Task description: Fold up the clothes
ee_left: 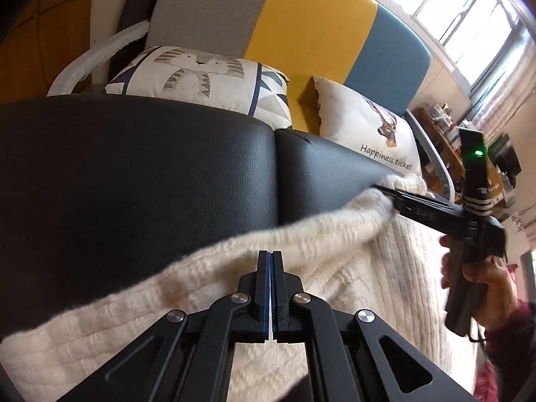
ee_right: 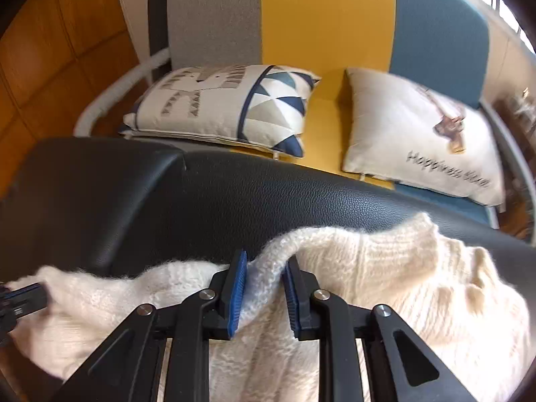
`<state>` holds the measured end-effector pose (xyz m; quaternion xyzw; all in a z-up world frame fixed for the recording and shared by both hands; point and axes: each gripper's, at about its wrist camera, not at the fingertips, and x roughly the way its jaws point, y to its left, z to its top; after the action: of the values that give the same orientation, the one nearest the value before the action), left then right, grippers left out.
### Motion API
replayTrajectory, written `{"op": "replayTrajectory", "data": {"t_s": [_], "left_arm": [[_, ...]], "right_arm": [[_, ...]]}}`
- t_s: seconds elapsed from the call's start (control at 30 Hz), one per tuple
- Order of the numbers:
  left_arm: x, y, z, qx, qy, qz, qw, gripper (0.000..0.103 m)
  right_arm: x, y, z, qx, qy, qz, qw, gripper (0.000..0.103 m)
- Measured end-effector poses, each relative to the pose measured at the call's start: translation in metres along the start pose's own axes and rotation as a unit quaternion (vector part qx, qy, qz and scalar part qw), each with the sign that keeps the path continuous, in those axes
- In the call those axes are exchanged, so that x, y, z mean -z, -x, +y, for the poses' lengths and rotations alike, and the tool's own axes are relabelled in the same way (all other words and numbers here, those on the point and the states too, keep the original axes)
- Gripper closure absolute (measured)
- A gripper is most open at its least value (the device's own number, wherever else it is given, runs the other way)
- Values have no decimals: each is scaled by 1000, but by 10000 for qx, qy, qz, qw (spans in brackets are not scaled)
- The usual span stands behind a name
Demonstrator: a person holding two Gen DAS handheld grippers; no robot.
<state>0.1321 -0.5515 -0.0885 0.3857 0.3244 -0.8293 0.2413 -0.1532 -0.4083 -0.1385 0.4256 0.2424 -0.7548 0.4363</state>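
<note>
Here your black leather bench (ee_right: 234, 197) carries the cream knitted sweater (ee_right: 385, 284) along its near edge, though the garment's lower part runs out of both views. Your left gripper (ee_left: 270, 258) has its jaws pressed together, seemingly on the sweater's fuzzy edge, the pinch itself hidden. Your right gripper (ee_right: 264, 268) stands parted around a raised fold, its blue pads (ee_right: 237, 288) not closed.

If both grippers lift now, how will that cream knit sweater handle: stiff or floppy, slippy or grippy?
Likely floppy: the sweater sags between the left gripper and right gripper and drapes over the black leather cushion. Probably grippy, since its fuzzy knit bunches between the open right gripper's blue pads. Possibly stretchy: the edge looks pulled taut.
</note>
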Motion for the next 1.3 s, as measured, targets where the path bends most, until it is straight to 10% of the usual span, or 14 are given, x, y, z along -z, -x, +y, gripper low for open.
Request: {"op": "replayTrajectory", "data": {"t_s": [0.27, 0.43, 0.7, 0.8, 1.13, 1.3], "left_arm": [[16, 34, 19, -135, 51, -119, 9998, 102], [26, 42, 20, -193, -355, -185, 9990, 102], [28, 25, 26, -414, -468, -106, 9980, 102], [28, 17, 31, -527, -410, -56, 9978, 102], [31, 13, 44, -829, -383, -116, 9958, 101], [27, 44, 72, -1107, -35, -310, 9934, 101]], "right_arm": [[7, 11, -38, -1091, -1563, 606, 9798, 80], [14, 34, -55, -1868, -1867, 258, 9641, 80], [12, 5, -60, -2188, -2285, 676, 9462, 81], [0, -9, -48, -1755, -2065, 754, 9596, 96], [-25, -8, -22, -902, -1091, 666, 9877, 97], [-7, 53, 13, -1840, -357, 323, 9817, 93]]}}
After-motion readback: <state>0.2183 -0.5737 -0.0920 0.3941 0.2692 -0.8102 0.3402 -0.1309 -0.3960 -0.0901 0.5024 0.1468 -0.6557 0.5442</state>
